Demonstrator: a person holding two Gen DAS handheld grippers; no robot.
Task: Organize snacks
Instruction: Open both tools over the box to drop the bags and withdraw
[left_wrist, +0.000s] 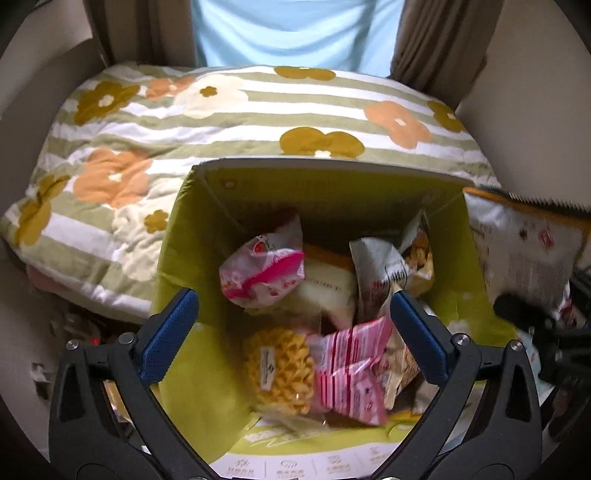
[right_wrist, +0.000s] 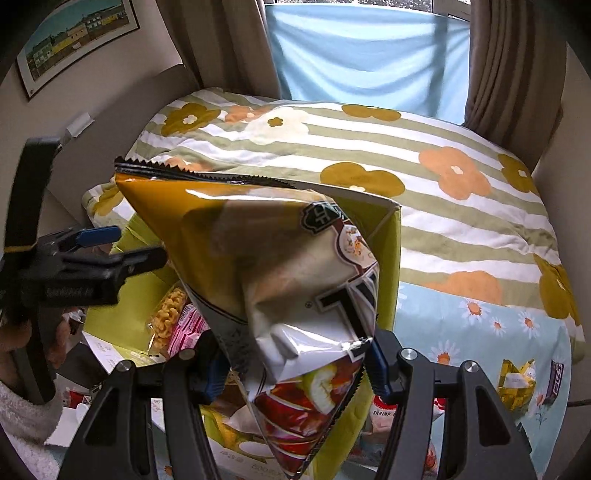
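A lime-green box (left_wrist: 184, 236) stands open on the bed and holds several snack packs, among them a pink-and-white pack (left_wrist: 266, 269) and a bag of yellow noodle snack (left_wrist: 280, 369). My left gripper (left_wrist: 291, 332) is open and empty, hovering over the box. It shows in the right wrist view (right_wrist: 110, 247) at the left. My right gripper (right_wrist: 295, 369) is shut on a large gold-and-white chip bag (right_wrist: 266, 266), held above the box's (right_wrist: 388, 288) right side. That bag shows at the right edge of the left wrist view (left_wrist: 524, 251).
A striped floral quilt (left_wrist: 229, 118) lies beyond the box. A daisy-print sheet (right_wrist: 461, 332) carries more snack packs (right_wrist: 517, 384) at the right. Brown curtains (right_wrist: 509, 66) and a blue window cover (right_wrist: 362, 51) stand behind. A framed picture (right_wrist: 74, 40) hangs on the left wall.
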